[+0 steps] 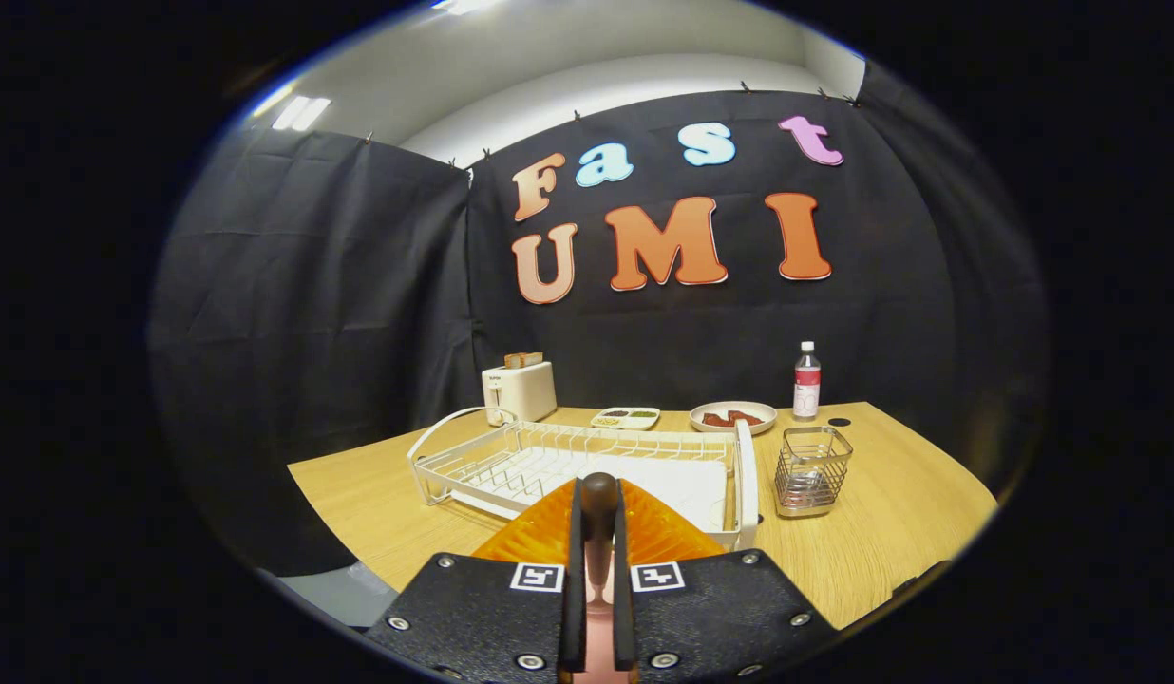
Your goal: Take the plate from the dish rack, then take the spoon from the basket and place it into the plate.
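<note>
Fingers [598,532] pinch a spoon [600,496] by its handle, over the orange plate [658,534] just before the rack [558,456], basket [811,468] beside it; likely placing step, next lower and release.

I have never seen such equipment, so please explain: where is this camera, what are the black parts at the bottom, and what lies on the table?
There is no robot here. A person holds a two-finger claw in one hand, and a wide-angle camera rides on it, looking forward along the fingers. The black parts are those fingers. They are shut on a slim thing with a dark rounded end, apparently the spoon, just over an orange plate. Beyond them, on the wooden table, stand a white dish rack and, beside it, a wire basket. Further back are a toaster, a small tray, a dish with red food and a bottle.
</note>
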`<act>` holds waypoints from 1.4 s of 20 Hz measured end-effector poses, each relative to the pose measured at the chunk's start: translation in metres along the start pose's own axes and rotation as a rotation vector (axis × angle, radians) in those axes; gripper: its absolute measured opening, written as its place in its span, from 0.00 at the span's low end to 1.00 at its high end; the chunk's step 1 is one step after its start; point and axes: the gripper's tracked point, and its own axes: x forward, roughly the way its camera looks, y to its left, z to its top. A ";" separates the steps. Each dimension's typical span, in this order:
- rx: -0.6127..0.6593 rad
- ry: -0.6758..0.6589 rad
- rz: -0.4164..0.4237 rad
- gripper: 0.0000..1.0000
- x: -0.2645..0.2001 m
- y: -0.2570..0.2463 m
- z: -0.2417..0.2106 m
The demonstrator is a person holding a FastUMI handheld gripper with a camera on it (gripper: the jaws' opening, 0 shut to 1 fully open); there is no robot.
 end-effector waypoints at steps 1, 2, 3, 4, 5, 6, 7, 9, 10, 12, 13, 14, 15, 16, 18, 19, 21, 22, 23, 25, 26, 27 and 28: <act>0.015 -0.004 0.007 0.12 -0.002 -0.002 0.000; 0.033 -0.004 0.011 0.12 -0.005 -0.006 -0.001; 0.054 0.006 0.019 0.12 -0.007 -0.009 -0.005; 0.067 0.015 0.022 0.12 -0.009 -0.014 -0.009; 0.074 0.020 0.024 0.12 -0.012 -0.016 -0.010; 0.076 0.028 0.028 0.12 -0.014 -0.017 -0.014; 0.072 0.038 0.026 0.12 -0.017 -0.018 -0.019; 0.054 0.063 0.027 0.12 -0.016 -0.018 -0.031; 0.047 0.078 0.028 0.12 -0.017 -0.016 -0.036; 0.040 0.110 0.036 0.12 -0.018 -0.011 -0.047; 0.039 0.122 0.040 0.12 -0.016 -0.009 -0.053; 0.039 0.136 0.041 0.12 -0.018 -0.008 -0.057; 0.041 0.153 0.037 0.12 -0.018 -0.008 -0.061; 0.040 0.174 0.031 0.13 -0.018 -0.008 -0.066; 0.039 0.187 0.031 0.17 -0.017 -0.005 -0.068; 0.039 0.186 0.030 0.18 -0.016 -0.004 -0.068; 0.037 0.184 0.030 0.22 -0.018 0.002 -0.066; 0.034 0.181 0.029 0.23 -0.017 0.002 -0.064; 0.033 0.172 0.024 0.23 -0.016 0.002 -0.061; 0.041 0.147 0.009 0.26 -0.015 0.000 -0.052; 0.054 0.143 -0.010 0.27 -0.015 -0.002 -0.048; 0.068 0.140 -0.025 0.30 -0.016 -0.003 -0.043; 0.073 0.125 -0.044 0.33 -0.015 -0.004 -0.033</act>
